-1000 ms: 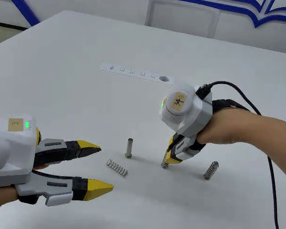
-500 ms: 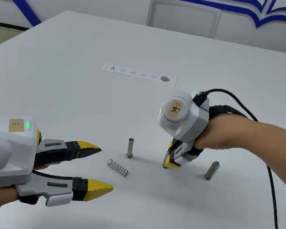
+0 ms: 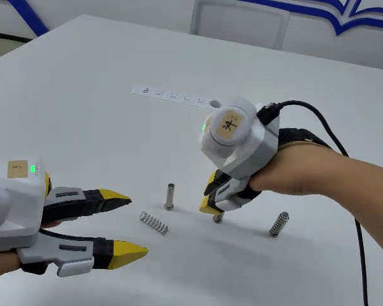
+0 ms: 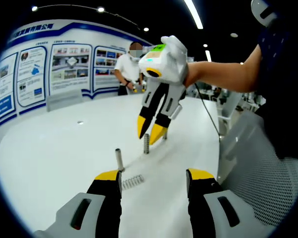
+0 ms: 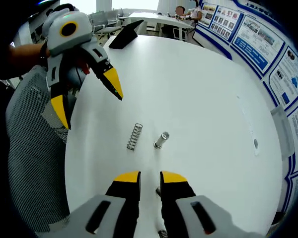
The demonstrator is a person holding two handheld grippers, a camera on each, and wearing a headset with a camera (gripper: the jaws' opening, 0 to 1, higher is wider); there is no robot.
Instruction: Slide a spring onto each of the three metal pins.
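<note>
- The loose spring (image 3: 154,222) lies on its side on the white worktop (image 3: 83,115), just beside the bare pin (image 3: 170,196) and between that pin and the left hand-held gripper (image 3: 124,224).
- It looks like a thin wire coil, so it is probably very light, squashy along its length and prone to rolling. A hard pinch could kink it or make it shoot out.
- The best hold is likely a gentle one across the coils near one end. That leaves the other end open to meet the pin top.
- The bare pin stands upright and apart from everything else. It looks stiff and smooth, and a sideways knock might topple it.
- The middle pin (image 3: 218,217) and the third pin (image 3: 279,224) each stand already sleeved in coils, so judging by this, one pin is left to fill.
- The left hand-held gripper sits low at the near left and roughly level with the worktop. Its jaws are spread wide with nothing between them, and its yellow tips point toward the loose spring and bare pin.
- The right hand-held gripper (image 3: 212,204) comes in from the right, tilted tips-down just above the middle pin. In the left gripper view its tips hang close over the pin top. Its jaws are parted only a little and pinch nothing.
- A black cable (image 3: 319,127) trails off behind the right hand-held gripper, clear of the pins.
</note>
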